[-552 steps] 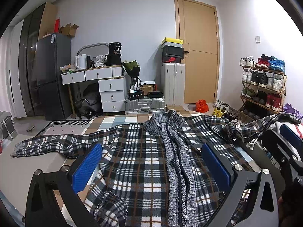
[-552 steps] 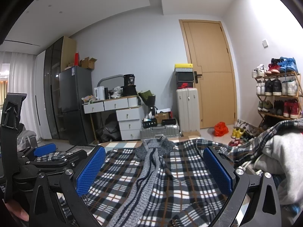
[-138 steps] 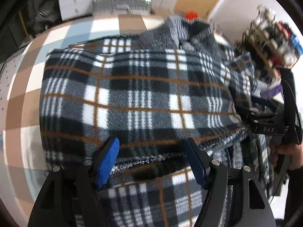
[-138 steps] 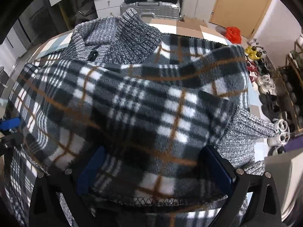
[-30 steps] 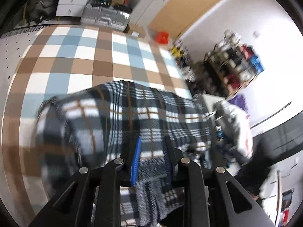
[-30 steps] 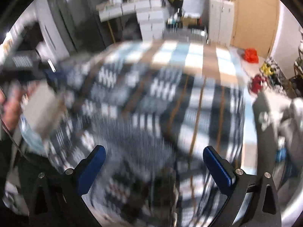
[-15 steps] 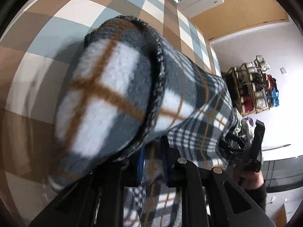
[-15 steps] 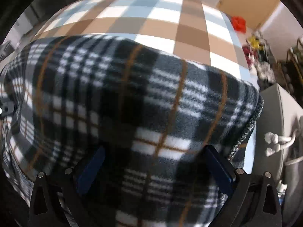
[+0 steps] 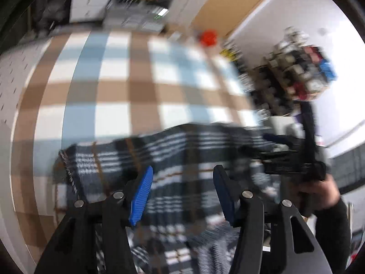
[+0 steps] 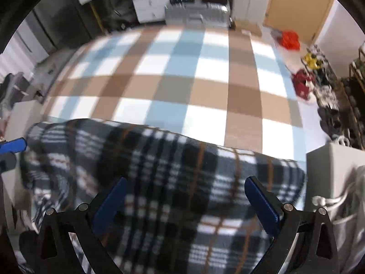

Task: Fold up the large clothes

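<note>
The black, white and brown plaid fleece jacket [image 9: 178,159] lies folded in a thick bundle at the near edge of the checkered surface [image 9: 114,86]; it also fills the lower part of the right wrist view [image 10: 173,171]. My left gripper [image 9: 182,180] is open above the bundle, its blue pads apart with nothing between them. My right gripper [image 10: 184,194] is open wide over the bundle and holds nothing. It also shows in the left wrist view [image 9: 294,155], held by a hand at the right. Both views are motion-blurred.
The blue, white and brown checkered surface [image 10: 182,80] stretches beyond the jacket. A shoe rack [image 9: 301,68] stands at the right, a grey box [image 10: 335,171] at the near right. White drawers [image 10: 150,0], a silver suitcase [image 10: 198,13] and a wooden door [image 10: 296,4] stand at the back.
Half a second ago my left gripper was shut on the jacket held close to the camera. Now it is open and the jacket lies lower as a folded bundle. Both cameras have pulled back.
</note>
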A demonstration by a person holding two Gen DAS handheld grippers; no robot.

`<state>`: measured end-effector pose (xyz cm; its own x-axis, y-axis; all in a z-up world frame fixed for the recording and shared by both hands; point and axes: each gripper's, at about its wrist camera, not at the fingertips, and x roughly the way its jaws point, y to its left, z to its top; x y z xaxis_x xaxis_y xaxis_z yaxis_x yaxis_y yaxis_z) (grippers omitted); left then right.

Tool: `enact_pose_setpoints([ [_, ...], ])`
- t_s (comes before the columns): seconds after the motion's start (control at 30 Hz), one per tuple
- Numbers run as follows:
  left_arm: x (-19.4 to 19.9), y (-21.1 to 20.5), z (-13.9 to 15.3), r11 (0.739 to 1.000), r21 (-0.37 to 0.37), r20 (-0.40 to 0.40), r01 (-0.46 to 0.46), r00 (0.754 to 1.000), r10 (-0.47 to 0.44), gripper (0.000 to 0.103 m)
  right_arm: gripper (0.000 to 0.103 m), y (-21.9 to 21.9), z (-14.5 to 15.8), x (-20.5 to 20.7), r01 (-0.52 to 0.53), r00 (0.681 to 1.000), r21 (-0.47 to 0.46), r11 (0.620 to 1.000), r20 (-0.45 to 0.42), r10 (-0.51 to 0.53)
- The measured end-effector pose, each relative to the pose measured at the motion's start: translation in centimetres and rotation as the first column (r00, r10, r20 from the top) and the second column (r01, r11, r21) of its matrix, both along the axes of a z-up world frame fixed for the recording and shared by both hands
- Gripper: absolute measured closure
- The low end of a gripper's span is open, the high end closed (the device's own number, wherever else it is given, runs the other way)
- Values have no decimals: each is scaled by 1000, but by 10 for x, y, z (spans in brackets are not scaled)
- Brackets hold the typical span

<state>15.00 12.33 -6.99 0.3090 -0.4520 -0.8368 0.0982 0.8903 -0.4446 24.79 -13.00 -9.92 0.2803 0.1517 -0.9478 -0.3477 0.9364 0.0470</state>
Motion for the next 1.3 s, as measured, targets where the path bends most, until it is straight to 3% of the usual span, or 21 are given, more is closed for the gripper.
enact_pose_setpoints([
  [0.07,8,13,-27,998,-5,-72,-55,996,54,57,0,-3,-20,20,28,999,-36,999,-42,-29],
  [0.13,8,23,-41,996,11,-76,-86,993,87,75,0,-1,-37,27,29,997,-77,997,-70,-34],
  [0.3,3,29,-59,995,-20,-44,-99,994,98,82,0,2,-48,34,17,999,-87,996,-43,-21],
  [0.37,2,31,-57,995,-36,-29,-97,995,96,82,0,-2,-45,30,2,1000,-68,998,-22,-4],
  [0.5,-10,39,-40,993,-42,-76,-107,992,104,81,0,-18,-17,4,-12,999,-27,1000,43,13],
  [0.6,-13,45,-25,999,-22,-54,-47,998,45,81,0,-32,-7,-17,-31,999,46,998,-13,31],
  [0.7,-1,38,-41,997,81,-70,-20,997,25,81,0,-30,-24,-22,-40,998,-52,998,-59,37],
  [0.77,9,43,-57,996,70,-96,-50,994,57,81,0,-25,-45,-19,-55,994,-117,992,-101,43],
  [0.83,18,55,-66,995,-2,-114,-104,988,103,81,0,-19,-48,-18,-47,998,-111,993,-50,41],
  [0.9,22,62,-68,993,-21,-125,-118,985,115,81,0,-16,-46,-14,-45,998,-109,993,-45,40],
  [1.1,52,58,-64,995,78,-75,-65,995,70,81,0,-5,-44,13,-82,997,-109,991,-3,82],
  [1.3,84,72,-64,994,82,-88,-68,993,75,81,0,15,-47,49,-86,996,-108,990,17,88],
])
